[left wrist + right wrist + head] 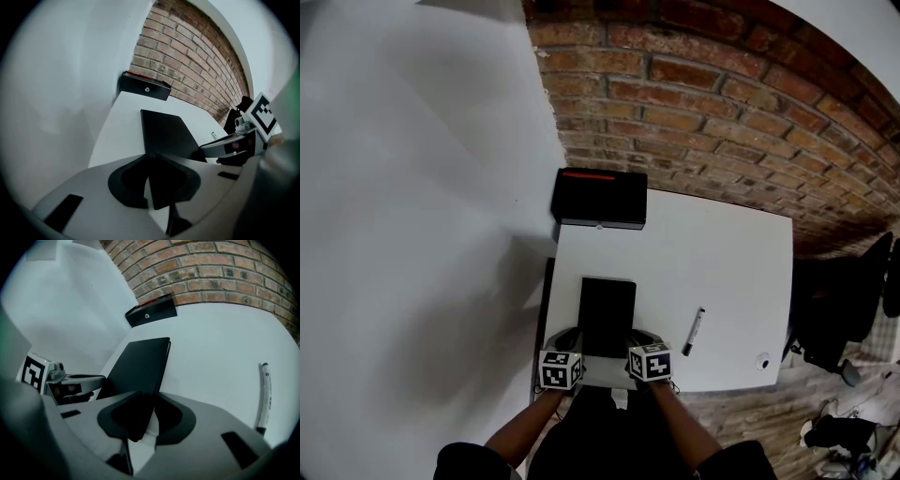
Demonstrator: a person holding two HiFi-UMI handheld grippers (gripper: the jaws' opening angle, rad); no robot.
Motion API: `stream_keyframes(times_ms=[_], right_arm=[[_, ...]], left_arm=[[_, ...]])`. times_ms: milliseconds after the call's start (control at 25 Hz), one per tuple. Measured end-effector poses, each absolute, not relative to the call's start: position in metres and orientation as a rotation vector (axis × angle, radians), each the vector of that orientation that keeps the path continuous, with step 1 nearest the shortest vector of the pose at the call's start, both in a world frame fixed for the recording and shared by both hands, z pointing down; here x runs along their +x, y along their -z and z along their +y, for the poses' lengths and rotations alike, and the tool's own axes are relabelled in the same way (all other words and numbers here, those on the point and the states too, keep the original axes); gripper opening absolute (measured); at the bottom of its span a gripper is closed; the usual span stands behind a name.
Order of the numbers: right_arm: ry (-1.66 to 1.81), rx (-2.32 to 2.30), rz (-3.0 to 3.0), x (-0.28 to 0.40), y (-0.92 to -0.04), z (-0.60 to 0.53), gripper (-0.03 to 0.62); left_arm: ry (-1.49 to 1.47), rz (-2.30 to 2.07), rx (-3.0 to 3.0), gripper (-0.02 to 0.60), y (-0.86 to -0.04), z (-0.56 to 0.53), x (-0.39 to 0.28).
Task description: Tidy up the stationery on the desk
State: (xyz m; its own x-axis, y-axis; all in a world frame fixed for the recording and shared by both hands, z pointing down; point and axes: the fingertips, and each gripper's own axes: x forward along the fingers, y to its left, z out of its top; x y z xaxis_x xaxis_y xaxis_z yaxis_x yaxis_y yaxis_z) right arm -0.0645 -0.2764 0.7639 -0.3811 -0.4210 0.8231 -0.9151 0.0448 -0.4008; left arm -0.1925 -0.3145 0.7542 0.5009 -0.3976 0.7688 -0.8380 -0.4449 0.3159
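I can read no words or numbers anywhere. The pen (pixel 265 394) bears faint print, too small to read. My left cube (pixel 561 369) and right cube (pixel 650 362) show only black-and-white square patterns.

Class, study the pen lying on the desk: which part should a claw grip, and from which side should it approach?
Grip the pen at mid-barrel, coming straight down, jaws closing across its thin width. It lies flat on bare desk, clear of the notebook, so both long sides are open; the ends offer little to pinch.

Soft even light, strong fisheye bending, dark vignetted corners
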Motion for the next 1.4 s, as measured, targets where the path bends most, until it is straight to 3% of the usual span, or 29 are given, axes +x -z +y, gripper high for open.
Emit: stream_keyframes(times_ms=[440,880,1400], right_arm=[[-1.32,1.354,-1.87,-0.06,-0.76,-0.272,0.102],[-1.176,1.862,-1.528,0.128,-0.745,-0.237,0.101],[-1.246,1.82,-1.454,0.133,-0.771,-0.217,0.09]], left_arm=[[-0.804,-1.038,2.014,0.055,-0.755,-0.31,-0.198],[-0.87,-1.049,2.229,0.054,-0.729,-0.307,-0.169],[-0.823,-0.969,2.251,0.018,-0.717,-0.289,-0.129]])
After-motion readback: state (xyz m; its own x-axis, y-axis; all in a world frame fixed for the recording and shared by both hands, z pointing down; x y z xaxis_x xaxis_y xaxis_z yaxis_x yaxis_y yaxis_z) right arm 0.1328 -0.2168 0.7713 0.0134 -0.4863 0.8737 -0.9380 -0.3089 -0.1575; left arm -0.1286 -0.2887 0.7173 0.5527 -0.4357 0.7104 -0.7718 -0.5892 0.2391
